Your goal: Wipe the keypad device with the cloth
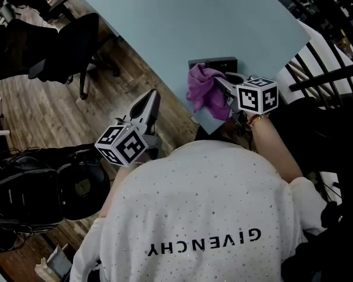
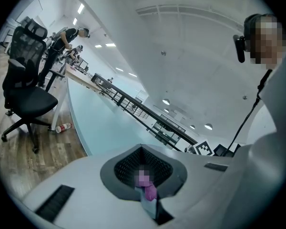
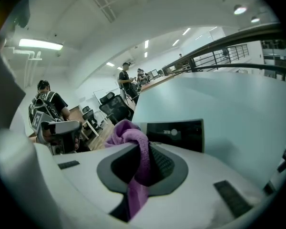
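While the right gripper (image 3: 142, 165) pinches the purple cloth (image 1: 205, 93) at the near side of the black keypad device (image 1: 215, 62) on the pale surface (image 1: 194, 22), the left gripper (image 1: 148, 101), pressed together and empty, hangs left of the surface's edge.

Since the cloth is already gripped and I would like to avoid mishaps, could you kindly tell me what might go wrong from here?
1. The keypad device lies loose near the edge of the table, and the left claw hangs shut over the floor, so a firm wipe might push the device along.
2. The right claw pinches only a fold of the purple cloth; the loose bulk could bunch up or slip out.
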The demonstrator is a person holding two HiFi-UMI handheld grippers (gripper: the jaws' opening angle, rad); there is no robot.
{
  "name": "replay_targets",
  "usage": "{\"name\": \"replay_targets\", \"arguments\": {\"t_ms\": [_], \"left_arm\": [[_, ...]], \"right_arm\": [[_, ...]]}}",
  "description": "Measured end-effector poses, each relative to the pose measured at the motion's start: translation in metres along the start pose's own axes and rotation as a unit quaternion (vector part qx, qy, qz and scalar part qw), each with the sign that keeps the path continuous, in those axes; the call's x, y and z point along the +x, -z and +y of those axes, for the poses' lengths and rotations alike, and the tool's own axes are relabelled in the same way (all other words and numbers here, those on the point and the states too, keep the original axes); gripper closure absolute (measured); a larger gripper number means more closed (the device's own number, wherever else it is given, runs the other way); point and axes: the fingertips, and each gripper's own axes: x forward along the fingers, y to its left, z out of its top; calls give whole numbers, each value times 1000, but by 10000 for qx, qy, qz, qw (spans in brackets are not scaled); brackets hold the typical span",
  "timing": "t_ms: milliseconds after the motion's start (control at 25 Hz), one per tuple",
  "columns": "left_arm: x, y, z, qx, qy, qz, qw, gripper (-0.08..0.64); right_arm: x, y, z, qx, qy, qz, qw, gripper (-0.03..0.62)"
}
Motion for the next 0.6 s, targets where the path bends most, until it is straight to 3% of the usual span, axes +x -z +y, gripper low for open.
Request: {"name": "replay_targets", "arguments": {"t_ms": [600], "left_arm": [[21, 4, -12, 5, 107, 37, 9999, 560]], "right_arm": [[-35, 6, -60, 750, 586, -406, 9946, 561]]}}
